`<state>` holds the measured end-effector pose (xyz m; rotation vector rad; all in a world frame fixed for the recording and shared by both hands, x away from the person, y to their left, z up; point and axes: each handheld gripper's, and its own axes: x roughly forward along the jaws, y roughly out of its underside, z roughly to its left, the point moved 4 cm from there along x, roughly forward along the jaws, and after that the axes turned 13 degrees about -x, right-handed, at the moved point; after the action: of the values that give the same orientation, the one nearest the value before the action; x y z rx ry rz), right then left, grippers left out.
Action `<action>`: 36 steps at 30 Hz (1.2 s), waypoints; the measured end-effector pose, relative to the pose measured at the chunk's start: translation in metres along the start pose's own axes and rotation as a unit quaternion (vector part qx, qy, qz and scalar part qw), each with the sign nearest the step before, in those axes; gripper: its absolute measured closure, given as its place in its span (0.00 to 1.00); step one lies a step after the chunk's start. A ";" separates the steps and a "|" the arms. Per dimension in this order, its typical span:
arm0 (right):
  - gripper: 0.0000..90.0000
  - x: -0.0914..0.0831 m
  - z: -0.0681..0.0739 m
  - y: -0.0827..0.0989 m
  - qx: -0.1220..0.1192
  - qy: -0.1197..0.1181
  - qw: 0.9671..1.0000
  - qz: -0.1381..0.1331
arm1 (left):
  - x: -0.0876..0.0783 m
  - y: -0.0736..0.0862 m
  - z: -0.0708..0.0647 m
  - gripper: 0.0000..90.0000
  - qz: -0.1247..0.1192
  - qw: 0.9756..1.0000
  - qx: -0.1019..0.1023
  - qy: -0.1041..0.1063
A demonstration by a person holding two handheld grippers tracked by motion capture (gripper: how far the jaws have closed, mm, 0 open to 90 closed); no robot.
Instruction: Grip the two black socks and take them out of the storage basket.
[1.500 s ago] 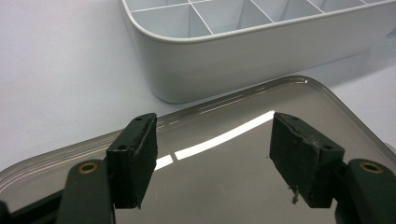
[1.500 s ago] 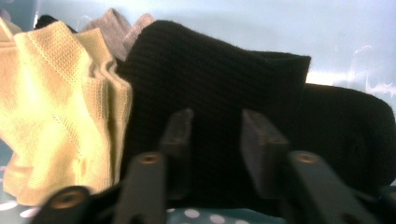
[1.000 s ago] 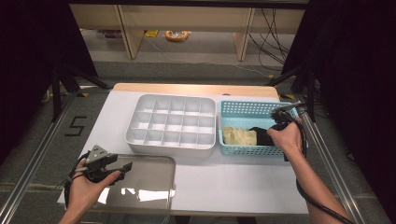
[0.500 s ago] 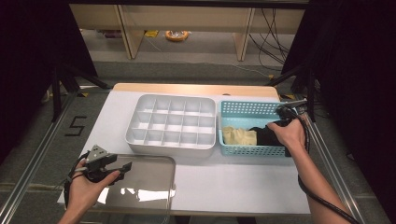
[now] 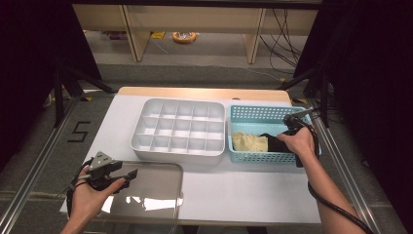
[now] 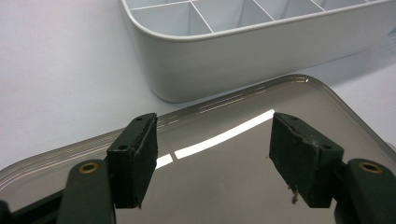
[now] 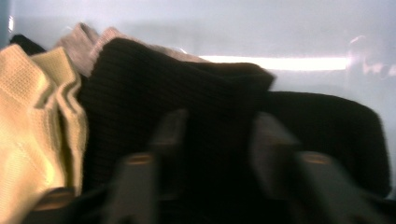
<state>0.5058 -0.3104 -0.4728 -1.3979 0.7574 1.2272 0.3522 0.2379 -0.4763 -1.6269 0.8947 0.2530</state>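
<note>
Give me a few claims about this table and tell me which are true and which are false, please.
1. The basket is blue. True.
2. The white tray is full of socks. False: its compartments are empty.
3. The right gripper is down in the basket at a black sock. True; its jaws have just been closing, with the sock between them.
4. The left gripper clamps the clear lid. False: its jaws stand open above the lid, with nothing between them.
5. A yellow sock lies in the basket beside the black one. True.
6. The lid sits on the tray. False: it lies flat on the table, in front of the tray.
</note>
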 end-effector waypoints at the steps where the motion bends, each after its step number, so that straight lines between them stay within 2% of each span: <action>1: 0.87 -0.001 0.000 0.000 0.002 0.005 1.000 0.003 | 0.000 0.000 0.000 0.36 0.000 1.000 0.000 0.001; 2: 0.92 -0.003 0.004 0.000 0.028 0.003 1.000 0.008 | 0.000 0.000 0.000 0.36 -0.001 1.000 -0.001 -0.001; 3: 0.95 -0.004 0.002 0.001 0.021 -0.003 1.000 0.006 | 0.000 0.000 0.000 0.36 -0.001 1.000 0.000 -0.001; 4: 0.96 -0.008 0.007 0.001 0.060 -0.012 0.998 0.019 | 0.000 0.000 0.000 0.36 0.000 1.000 0.000 -0.001; 5: 0.97 -0.009 0.005 0.002 0.052 -0.007 0.998 0.017 | 0.000 0.000 0.000 0.36 -0.001 1.000 -0.001 -0.001; 6: 0.97 -0.011 0.006 0.002 0.052 -0.013 0.998 0.013 | 0.000 0.000 0.000 0.36 -0.001 1.000 -0.001 -0.001; 7: 0.98 -0.013 0.005 0.003 0.051 -0.008 0.999 0.010 | 0.000 0.000 0.000 0.36 -0.001 1.000 -0.001 -0.001; 9: 0.98 -0.020 0.008 0.003 0.062 -0.015 0.998 -0.006 | 0.000 0.000 -0.001 0.36 -0.004 1.000 -0.005 0.001; 10: 0.98 -0.022 0.008 0.003 0.052 -0.014 0.998 -0.023 | 0.000 0.000 -0.001 0.36 -0.004 1.000 -0.005 0.001; 13: 0.98 -0.036 0.011 0.004 0.042 -0.019 0.998 -0.042 | 0.001 0.000 -0.001 0.36 -0.005 1.000 -0.004 -0.001; 15: 0.98 -0.045 0.014 0.005 0.026 -0.019 0.998 -0.051 | 0.001 0.000 -0.001 0.36 0.000 1.000 -0.004 -0.005; 16: 0.98 -0.049 0.015 0.006 0.011 -0.021 0.998 -0.057 | 0.002 0.000 -0.002 0.36 -0.006 1.000 -0.005 -0.001; 17: 0.98 -0.053 0.016 0.007 0.002 -0.020 0.998 -0.062 | 0.001 0.000 -0.002 0.36 -0.002 1.000 -0.004 0.000; 18: 0.98 -0.056 0.016 0.008 -0.018 -0.023 0.997 -0.066 | 0.002 0.000 -0.002 0.36 -0.004 1.000 -0.005 0.001; 20: 0.98 -0.061 0.020 0.008 -0.019 -0.025 0.997 -0.067 | 0.001 0.000 -0.003 0.36 -0.005 1.000 -0.006 -0.002; 21: 0.98 -0.063 0.025 0.008 0.001 -0.030 0.997 -0.072 | 0.001 0.000 -0.001 0.36 -0.003 1.000 -0.001 -0.003; 22: 0.98 -0.066 0.025 0.008 -0.009 -0.026 0.997 -0.073 | 0.001 0.000 -0.002 0.36 -0.002 1.000 -0.004 -0.001; 23: 0.98 -0.068 0.027 0.009 -0.003 -0.036 0.997 -0.074 | 0.000 0.000 -0.002 0.36 0.000 1.000 -0.006 -0.005; 24: 0.98 -0.070 0.029 0.010 -0.005 -0.042 0.996 -0.077 | 0.001 0.000 -0.002 0.36 -0.003 1.000 -0.007 0.002; 25: 0.98 -0.072 0.030 0.011 -0.018 -0.043 0.996 -0.080 | 0.001 0.000 -0.001 0.36 -0.003 1.000 -0.004 -0.001; 28: 0.98 -0.077 0.037 0.014 -0.012 -0.057 0.995 -0.087 | 0.001 0.000 -0.002 0.36 -0.002 1.000 -0.006 -0.003; 30: 0.98 -0.081 0.041 0.016 -0.026 -0.055 0.994 -0.087 | 0.001 0.000 -0.001 0.36 0.001 1.000 0.001 -0.004; 31: 0.98 -0.082 0.044 0.017 -0.028 -0.058 0.994 -0.084 | 0.002 0.000 -0.002 0.36 -0.001 1.000 -0.005 -0.002; 32: 0.98 -0.083 0.047 0.019 -0.028 -0.065 0.994 -0.083 | 0.001 0.000 -0.002 0.36 0.001 1.000 0.000 -0.002; 34: 0.98 -0.085 0.048 0.022 -0.055 -0.066 0.992 -0.090 | 0.001 0.001 -0.002 0.36 0.002 1.000 0.000 -0.003; 36: 0.98 -0.087 0.054 0.022 -0.055 -0.063 0.993 -0.087 | 0.002 0.000 -0.003 0.36 -0.005 1.000 -0.004 0.000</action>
<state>0.4479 -0.2793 -0.3915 -1.4296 0.4764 1.2223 0.3529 0.2345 -0.4771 -1.6381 0.8864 0.2510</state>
